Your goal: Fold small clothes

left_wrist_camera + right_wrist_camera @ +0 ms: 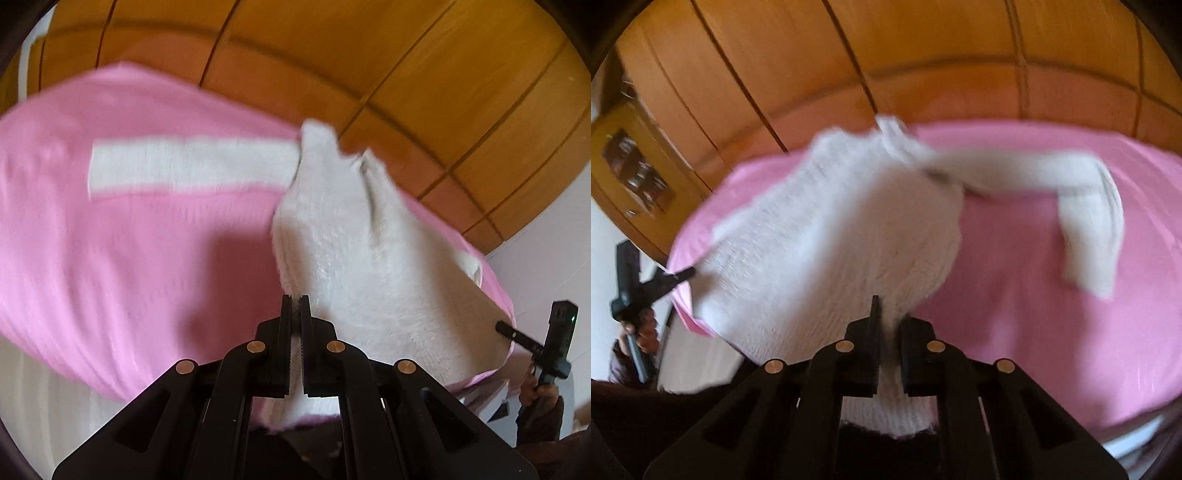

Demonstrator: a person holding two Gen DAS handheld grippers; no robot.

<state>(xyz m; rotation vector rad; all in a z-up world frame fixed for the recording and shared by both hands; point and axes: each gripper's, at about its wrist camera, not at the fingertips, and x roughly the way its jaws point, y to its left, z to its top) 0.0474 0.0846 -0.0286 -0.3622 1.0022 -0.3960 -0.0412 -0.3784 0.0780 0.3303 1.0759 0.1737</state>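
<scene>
A white fluffy sweater (354, 251) is held up over a pink bedsheet (129, 258). My left gripper (294, 306) is shut on its hem at one corner. One sleeve (192, 166) stretches left, blurred. In the right wrist view the sweater (831, 240) hangs in front of me and my right gripper (890, 314) is shut on its hem. The other sleeve (1086, 229) hangs right over the pink sheet (1052, 314). The right gripper also shows in the left wrist view (513, 334), the left gripper in the right wrist view (683, 275), both at the sweater's edge.
Wooden wardrobe doors (369, 55) stand behind the bed, also in the right wrist view (886, 55). A white wall (546, 251) is at the right. A wooden cabinet with a glass door (631, 166) stands at the left.
</scene>
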